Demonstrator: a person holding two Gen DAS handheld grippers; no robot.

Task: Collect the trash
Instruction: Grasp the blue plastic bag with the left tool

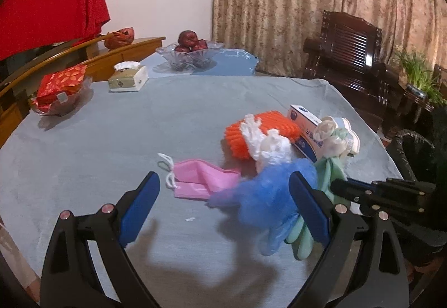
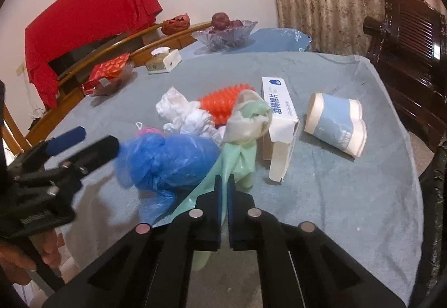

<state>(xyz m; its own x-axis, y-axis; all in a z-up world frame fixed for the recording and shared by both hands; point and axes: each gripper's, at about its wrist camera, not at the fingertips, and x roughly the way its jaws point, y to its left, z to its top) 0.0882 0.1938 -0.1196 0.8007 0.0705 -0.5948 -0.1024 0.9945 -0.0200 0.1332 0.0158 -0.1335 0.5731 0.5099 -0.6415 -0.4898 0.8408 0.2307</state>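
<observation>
Clamping down now, the right gripper (image 2: 224, 182) has its jaws closed tight on the thin mint-green plastic glove (image 2: 237, 160) at the near edge of the trash pile. The left gripper (image 1: 223, 196) hangs wide open, empty. Risk: the crumpled blue plastic bag (image 2: 167, 160) overlaps the glove, so lifting may drag it off the grey tablecloth (image 2: 349, 196).

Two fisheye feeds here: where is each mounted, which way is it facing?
Left wrist: on the left gripper, angled down over the table; open fingers, right gripper at right.
Right wrist: on the right gripper, angled down; fingers shut on the green glove, person's hand at lower left.
Shared: blue plastic bag, orange foam net, white box.
</observation>
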